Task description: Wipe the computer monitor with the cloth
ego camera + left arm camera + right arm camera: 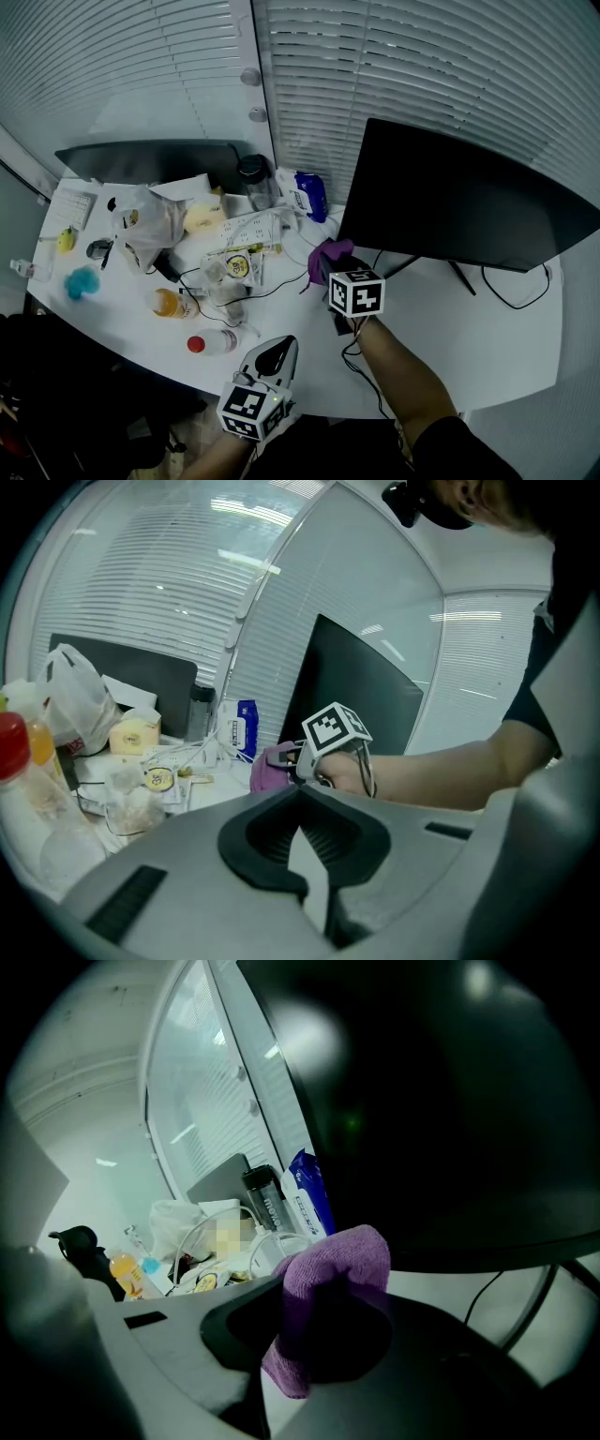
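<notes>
So, right claw grips a fuzzy purple cloth, black flat monitor just ahead; left claw closed, empty; blue pack's print unreadable.

No lettering legible, blue packet print and round yellow label too blurred

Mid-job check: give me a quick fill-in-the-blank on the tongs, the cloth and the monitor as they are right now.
1. The right tongs are shut on a ___ cloth.
2. The left tongs are shut and hold ___.
3. In the head view, the cloth is by the monitor's lower ___ corner.
4. The bottle lying on its side nearest the left tongs has a ___ cap.

Missing words: purple; nothing; left; red.
</notes>
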Motion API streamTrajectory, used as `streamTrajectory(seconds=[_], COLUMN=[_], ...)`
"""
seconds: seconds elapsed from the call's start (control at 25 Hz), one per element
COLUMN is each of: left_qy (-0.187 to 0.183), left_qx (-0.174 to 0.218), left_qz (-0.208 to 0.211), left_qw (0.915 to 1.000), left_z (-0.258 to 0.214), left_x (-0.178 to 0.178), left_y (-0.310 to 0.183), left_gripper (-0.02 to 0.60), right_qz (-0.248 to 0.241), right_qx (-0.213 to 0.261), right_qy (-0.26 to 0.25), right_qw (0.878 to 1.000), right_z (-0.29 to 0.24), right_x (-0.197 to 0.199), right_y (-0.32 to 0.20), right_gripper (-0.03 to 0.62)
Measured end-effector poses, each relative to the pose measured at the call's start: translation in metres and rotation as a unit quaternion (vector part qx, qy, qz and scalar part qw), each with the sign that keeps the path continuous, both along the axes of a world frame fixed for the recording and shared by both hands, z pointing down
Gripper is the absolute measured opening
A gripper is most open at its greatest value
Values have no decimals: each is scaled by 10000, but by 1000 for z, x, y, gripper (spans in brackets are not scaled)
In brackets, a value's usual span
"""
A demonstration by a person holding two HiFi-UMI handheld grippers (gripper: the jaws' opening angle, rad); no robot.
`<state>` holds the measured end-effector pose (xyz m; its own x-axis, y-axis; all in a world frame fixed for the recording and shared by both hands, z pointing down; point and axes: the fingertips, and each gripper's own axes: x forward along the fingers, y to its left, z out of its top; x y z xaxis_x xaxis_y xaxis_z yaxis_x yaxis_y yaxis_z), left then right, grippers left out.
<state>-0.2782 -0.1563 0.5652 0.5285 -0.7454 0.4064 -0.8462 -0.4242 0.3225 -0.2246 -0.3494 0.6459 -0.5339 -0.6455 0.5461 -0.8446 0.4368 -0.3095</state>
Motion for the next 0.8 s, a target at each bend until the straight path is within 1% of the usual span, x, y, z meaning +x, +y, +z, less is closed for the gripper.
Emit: streamTrajectory(seconds=[0.32,0.52,0.64,0.8], left_qy=[36,37,45,63], left_qx=[29,83,137,208], left_qz=[-6,4,18,23], left_qw=[10000,10000,9999,9998], left_z=[-1,-3,-5,-8], left_x=[-1,0,2,3], left_y=[4,5,7,9], left_gripper=[5,5,5,5], right_qz=[-200,-226,-177,5], right_qx=[146,375,427,349], right_qy=[-213,-342,-414,-475], right_qw=[9995,9985,9981,9983], right_z=[-10,-27,-34,-33], right_x=[-15,-20,-19,-14], right_y=[8,9,8,3], right_gripper=[78,78,78,78])
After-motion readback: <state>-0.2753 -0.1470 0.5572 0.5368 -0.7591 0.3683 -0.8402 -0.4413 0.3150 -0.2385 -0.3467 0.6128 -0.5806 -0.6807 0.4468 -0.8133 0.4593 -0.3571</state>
